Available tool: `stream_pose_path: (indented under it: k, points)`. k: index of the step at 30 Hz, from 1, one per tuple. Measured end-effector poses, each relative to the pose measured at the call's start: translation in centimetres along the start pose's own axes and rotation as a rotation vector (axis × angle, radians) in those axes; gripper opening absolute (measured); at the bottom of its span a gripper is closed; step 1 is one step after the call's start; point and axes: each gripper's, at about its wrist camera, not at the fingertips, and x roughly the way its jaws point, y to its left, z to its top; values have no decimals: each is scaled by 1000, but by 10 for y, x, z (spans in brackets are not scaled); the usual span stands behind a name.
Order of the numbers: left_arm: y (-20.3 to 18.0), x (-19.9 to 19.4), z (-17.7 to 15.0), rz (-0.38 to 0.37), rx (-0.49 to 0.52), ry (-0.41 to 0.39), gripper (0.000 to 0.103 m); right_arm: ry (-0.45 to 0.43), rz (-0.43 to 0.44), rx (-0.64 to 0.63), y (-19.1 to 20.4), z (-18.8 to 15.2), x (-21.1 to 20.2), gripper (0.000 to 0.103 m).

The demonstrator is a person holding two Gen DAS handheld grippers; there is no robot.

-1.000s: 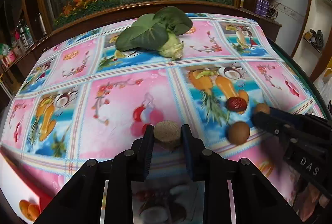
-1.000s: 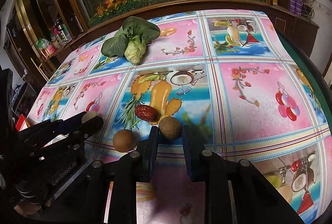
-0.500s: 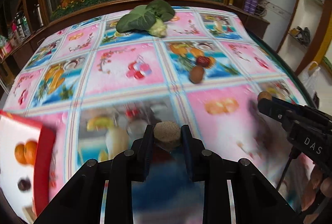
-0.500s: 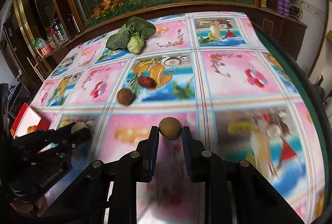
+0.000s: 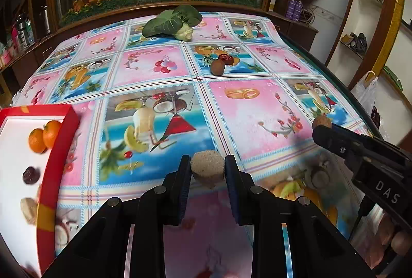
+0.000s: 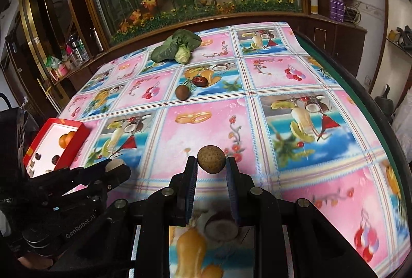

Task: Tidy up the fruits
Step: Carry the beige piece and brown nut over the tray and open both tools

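My left gripper (image 5: 207,167) is shut on a pale tan round fruit (image 5: 207,169) and holds it above the table near its front. My right gripper (image 6: 211,162) is shut on a brown round fruit (image 6: 211,159), also held above the table. A red-rimmed white tray (image 5: 61,139) at the left holds two oranges (image 5: 43,135), a dark date (image 5: 31,175) and a tan fruit (image 5: 28,208). A brown kiwi-like fruit (image 5: 217,67) and a red date (image 5: 226,58) lie mid-table, far from both grippers.
A leafy green vegetable (image 5: 173,23) lies at the table's far edge. The table wears a pink and blue fruit-print cloth (image 5: 257,102). The right gripper shows at the right in the left wrist view (image 5: 360,149). A wooden cabinet with a plant display stands behind.
Both grippers pulled back from mid-table toward the near side, each carrying its fruit. The red tray has come into view at the left.
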Motion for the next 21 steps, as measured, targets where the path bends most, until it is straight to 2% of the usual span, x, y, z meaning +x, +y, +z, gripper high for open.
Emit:
stream_pose_path:
  k: [21]
  points:
    - [13, -46, -20, 11, -28, -31, 25, -8, 24, -58, 32, -17, -19, 23]
